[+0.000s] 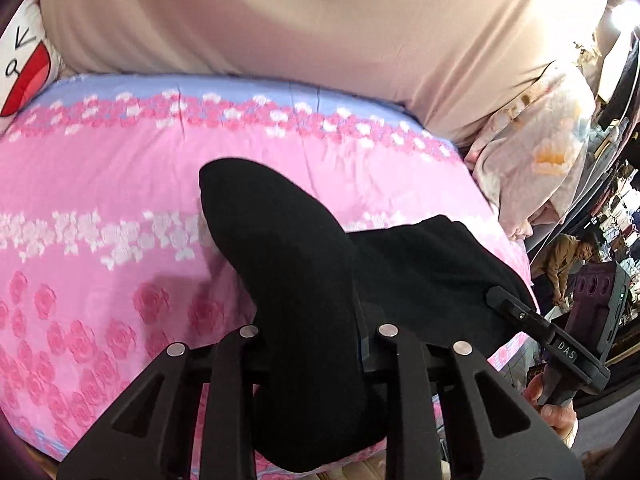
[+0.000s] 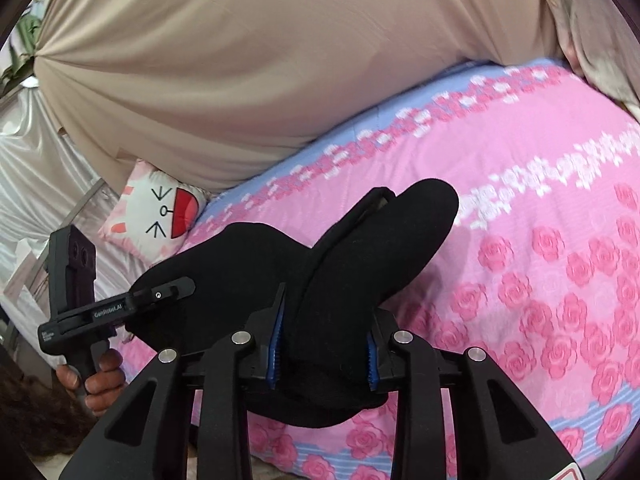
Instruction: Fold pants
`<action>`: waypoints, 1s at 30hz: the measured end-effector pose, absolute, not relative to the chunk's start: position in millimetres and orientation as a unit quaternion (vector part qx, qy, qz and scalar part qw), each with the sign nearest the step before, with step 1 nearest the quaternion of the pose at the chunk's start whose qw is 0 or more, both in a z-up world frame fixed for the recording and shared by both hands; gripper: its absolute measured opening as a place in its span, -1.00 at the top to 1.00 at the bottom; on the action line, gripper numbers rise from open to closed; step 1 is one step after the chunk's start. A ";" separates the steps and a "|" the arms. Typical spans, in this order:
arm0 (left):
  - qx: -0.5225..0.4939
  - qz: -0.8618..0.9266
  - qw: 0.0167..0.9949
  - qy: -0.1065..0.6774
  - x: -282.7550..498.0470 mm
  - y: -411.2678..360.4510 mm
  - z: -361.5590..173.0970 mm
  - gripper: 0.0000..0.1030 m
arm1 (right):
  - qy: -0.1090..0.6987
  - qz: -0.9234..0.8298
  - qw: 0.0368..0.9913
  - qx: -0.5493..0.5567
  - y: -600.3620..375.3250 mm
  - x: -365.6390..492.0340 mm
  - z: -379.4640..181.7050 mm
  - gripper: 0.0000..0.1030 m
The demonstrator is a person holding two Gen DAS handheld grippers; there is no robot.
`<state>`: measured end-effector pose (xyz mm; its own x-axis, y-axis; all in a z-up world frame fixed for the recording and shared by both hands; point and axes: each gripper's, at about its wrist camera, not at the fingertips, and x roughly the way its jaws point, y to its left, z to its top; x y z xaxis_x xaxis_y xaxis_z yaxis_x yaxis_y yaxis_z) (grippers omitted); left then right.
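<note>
Black pants [image 1: 288,264] bunch over both grippers, hiding the left gripper's [image 1: 320,344] fingertips.

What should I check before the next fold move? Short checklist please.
1. Right gripper shut on the black pants: ok, cloth fills the gap between the blue pads.
2. Left gripper shut on the pants: ok, seen also from the right wrist view.
3. Both grips on the same garment: ok.
4. Cloth lifted off the pink floral bedsheet: cannot tell.
5. Legs aligned, no twist: cannot tell, the fabric is bunched.
6. Cat-face pillow apart from the pants: ok.
</note>
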<state>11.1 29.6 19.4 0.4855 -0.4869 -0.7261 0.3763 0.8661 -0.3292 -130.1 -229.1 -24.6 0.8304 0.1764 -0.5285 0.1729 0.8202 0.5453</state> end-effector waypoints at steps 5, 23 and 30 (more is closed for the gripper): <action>-0.049 -0.253 0.881 0.397 18.7 28.1 53.6 0.58 | 0.262 0.012 0.926 0.270 -230.4 -110.6 7.7 0.43; -0.012 -0.223 0.940 0.258 209.1 -7.8 101.0 0.55 | 0.186 0.009 0.961 0.203 -317.5 113.3 43.0 0.39; 0.017 -0.131 0.901 0.414 319.9 -3.5 -70.2 0.02 | 0.331 -0.075 0.896 0.287 -380.1 165.9 -97.0 0.13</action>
<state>319.9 -3.5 -70.2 0.6226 -0.2217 -0.7505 0.2492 0.9653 -0.0784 165.9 -380.1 -97.0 0.7702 0.0561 -0.6353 0.3235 0.8241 0.4649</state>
